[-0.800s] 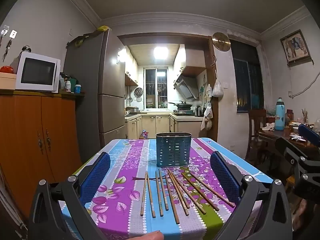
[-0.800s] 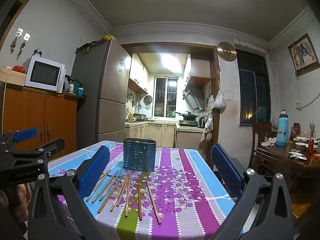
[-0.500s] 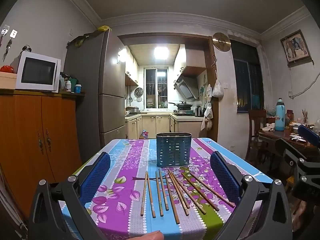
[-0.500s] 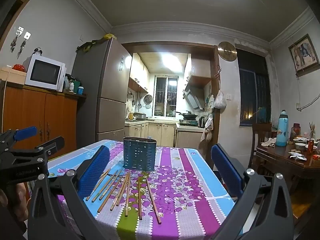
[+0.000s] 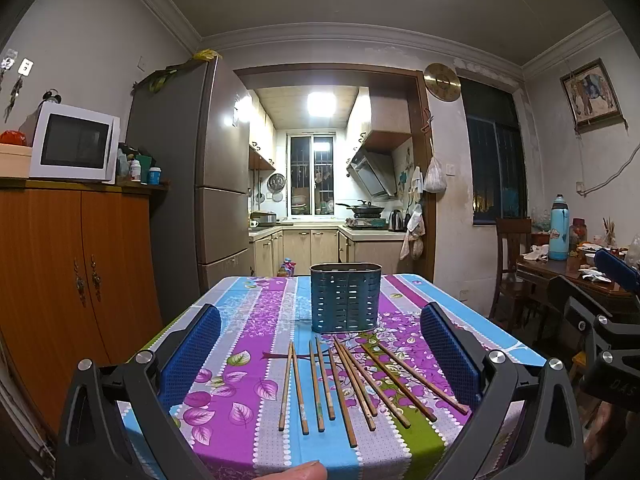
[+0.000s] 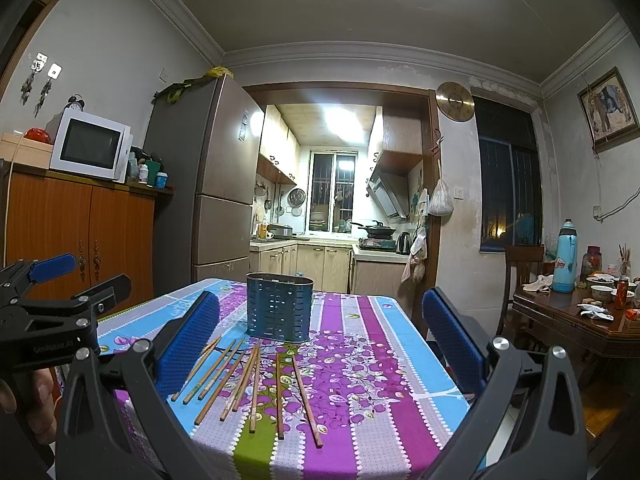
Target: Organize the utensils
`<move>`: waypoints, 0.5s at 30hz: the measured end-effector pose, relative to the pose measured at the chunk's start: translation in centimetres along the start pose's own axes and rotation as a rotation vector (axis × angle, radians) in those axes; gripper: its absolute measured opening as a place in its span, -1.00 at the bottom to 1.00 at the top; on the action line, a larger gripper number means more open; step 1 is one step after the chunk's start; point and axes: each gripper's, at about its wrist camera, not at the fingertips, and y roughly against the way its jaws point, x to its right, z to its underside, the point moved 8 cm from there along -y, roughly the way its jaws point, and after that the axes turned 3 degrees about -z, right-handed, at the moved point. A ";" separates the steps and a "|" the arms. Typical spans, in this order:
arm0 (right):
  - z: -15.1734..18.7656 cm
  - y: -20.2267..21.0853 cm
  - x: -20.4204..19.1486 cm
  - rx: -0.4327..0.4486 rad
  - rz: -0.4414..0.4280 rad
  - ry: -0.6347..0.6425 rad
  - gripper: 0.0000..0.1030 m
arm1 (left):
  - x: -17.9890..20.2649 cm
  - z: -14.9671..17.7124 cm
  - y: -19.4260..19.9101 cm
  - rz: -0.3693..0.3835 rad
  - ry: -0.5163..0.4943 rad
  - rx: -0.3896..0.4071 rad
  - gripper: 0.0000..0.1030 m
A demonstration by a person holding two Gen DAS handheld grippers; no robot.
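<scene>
Several wooden chopsticks (image 5: pixel 340 384) lie fanned out on the flowered tablecloth (image 5: pixel 240 368), just in front of a dark blue slotted utensil holder (image 5: pixel 345 298) that stands upright and looks empty. My left gripper (image 5: pixel 320 344) hovers level over the table's near edge, jaws wide open, nothing between its blue pads. In the right wrist view the same chopsticks (image 6: pixel 248 380) lie left of centre before the holder (image 6: pixel 279 306). My right gripper (image 6: pixel 320 340) is also open and empty, and the left gripper (image 6: pixel 52 312) shows at that view's left edge.
A wooden cabinet (image 5: pixel 80 280) with a microwave (image 5: pixel 74 148) stands left of the table, a fridge (image 5: pixel 216 184) behind it. To the right, a dark dining table (image 6: pixel 580 320) holds a blue flask, bowls and clutter, with a chair beside it. A kitchen doorway lies straight ahead.
</scene>
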 end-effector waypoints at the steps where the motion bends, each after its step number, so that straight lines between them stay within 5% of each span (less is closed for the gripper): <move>1: 0.0 0.0 0.0 -0.001 0.000 0.000 0.91 | -0.2 0.0 -0.2 -0.001 0.000 0.000 0.93; 15: -0.1 -0.1 -0.1 -0.001 0.000 0.000 0.91 | 0.2 0.1 -0.4 0.002 -0.006 -0.008 0.93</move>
